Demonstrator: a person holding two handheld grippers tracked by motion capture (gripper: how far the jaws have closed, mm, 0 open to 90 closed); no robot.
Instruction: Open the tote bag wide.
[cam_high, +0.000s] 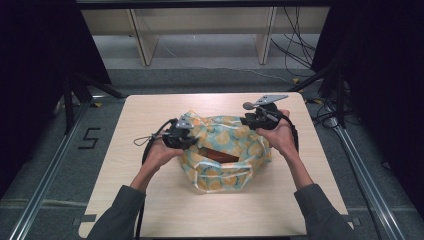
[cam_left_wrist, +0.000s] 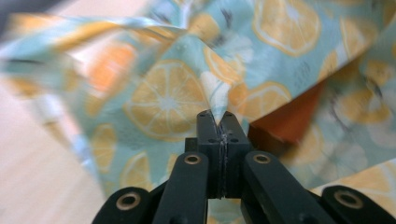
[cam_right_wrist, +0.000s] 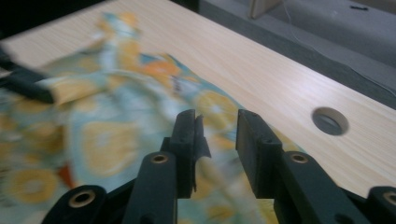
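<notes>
**Two grippers working a lemon-print cloth over a brown box**

Two corners of the lemon-print cloth are being handled at mid-surface, where the cloth is lying bunched around a brown box that is showing through a gap in the folds. The left gripper is being held at the bundle's left side, its fingers pressed together on a fold of the cloth, pinched tight at the tips. The right gripper is being held at the bundle's upper right; its fingers are standing partly apart, with cloth lying below and between them but not being pressed.

Judgement: the wrapping step is being carried out, with one corner secured and the opposite one not being gripped. The next move is being judged to call for the right fingers to be closed on the near cloth edge, while tension is being kept on the left, so that the corner is being drawn over the exposed box without the bundle being dragged across the surface.
</notes>
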